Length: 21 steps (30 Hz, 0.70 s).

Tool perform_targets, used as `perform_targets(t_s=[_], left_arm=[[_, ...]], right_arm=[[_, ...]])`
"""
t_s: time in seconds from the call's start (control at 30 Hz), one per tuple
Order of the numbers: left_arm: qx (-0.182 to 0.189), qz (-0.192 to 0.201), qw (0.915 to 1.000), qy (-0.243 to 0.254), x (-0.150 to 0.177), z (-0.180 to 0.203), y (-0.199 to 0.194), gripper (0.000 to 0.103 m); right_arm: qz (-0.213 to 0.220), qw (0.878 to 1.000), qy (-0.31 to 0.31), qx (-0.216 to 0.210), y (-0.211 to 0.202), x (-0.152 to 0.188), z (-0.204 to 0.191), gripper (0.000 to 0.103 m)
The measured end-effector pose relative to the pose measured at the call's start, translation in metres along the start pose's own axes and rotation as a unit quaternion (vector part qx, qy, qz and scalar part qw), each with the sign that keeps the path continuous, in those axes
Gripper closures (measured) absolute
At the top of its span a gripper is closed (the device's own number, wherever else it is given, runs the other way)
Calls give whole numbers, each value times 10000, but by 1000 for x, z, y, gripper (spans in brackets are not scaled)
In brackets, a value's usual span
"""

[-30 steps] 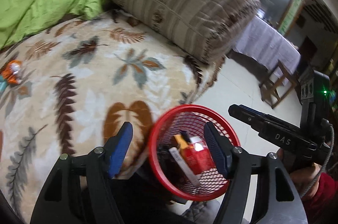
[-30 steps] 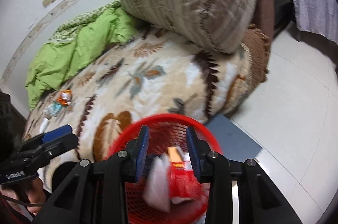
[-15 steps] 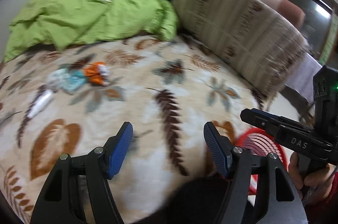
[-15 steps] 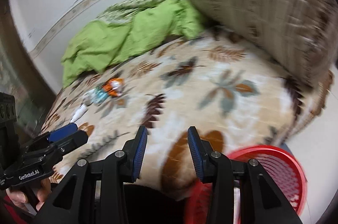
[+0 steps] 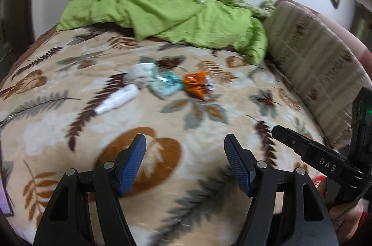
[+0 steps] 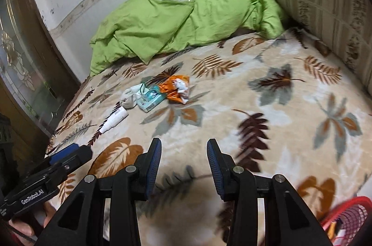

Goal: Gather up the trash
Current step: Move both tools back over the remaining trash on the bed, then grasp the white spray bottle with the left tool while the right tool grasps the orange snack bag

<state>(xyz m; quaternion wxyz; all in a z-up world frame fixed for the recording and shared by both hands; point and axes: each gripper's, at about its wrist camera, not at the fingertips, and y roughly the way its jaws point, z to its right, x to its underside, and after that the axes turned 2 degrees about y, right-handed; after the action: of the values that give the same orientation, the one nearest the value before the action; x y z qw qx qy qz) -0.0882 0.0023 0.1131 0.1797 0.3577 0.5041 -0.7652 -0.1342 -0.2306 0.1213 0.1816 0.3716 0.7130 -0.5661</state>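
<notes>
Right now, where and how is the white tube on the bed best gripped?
Probably across the middle of the white tube, coming down from above with fingers straddling its long axis. It lies flat and slanted on the blanket, its upper end close to the crumpled white wad, so mid-body is clearest.

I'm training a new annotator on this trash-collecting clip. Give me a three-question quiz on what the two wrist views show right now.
1. True or false: the left gripper holds a piece of trash.
2. Which item lies furthest right in the row of litter on the leaf-print blanket?
A. white tube
B. orange wrapper
C. light blue packet
3. Fill in: in the right wrist view, the red basket shows at the lower ____ corner.

Key:
1. False; both the left and the right gripper are empty, above the blanket.
2. B.
3. Right.
</notes>
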Motion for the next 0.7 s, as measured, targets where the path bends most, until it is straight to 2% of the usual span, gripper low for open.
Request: perform_targets(t_s=[0.23,0.4,0.6,0.7], left_arm=[[-650,-102,9975,-264,-25,-72,32,34],[-587,-309,9968,-437,-47,-108,76,34],[-542,-716,9959,-142,-58,-107,134,35],[-592,-858,9945,93,-55,-98,153,41]], right_arm=[[-260,9995,166,-95,42,8,-7,58],[-369,9989,221,-167,51,12,-2,59],[-315,9991,140,-249,52,-3,6,58],[-297,9990,70,-330,57,-17,9,59]])
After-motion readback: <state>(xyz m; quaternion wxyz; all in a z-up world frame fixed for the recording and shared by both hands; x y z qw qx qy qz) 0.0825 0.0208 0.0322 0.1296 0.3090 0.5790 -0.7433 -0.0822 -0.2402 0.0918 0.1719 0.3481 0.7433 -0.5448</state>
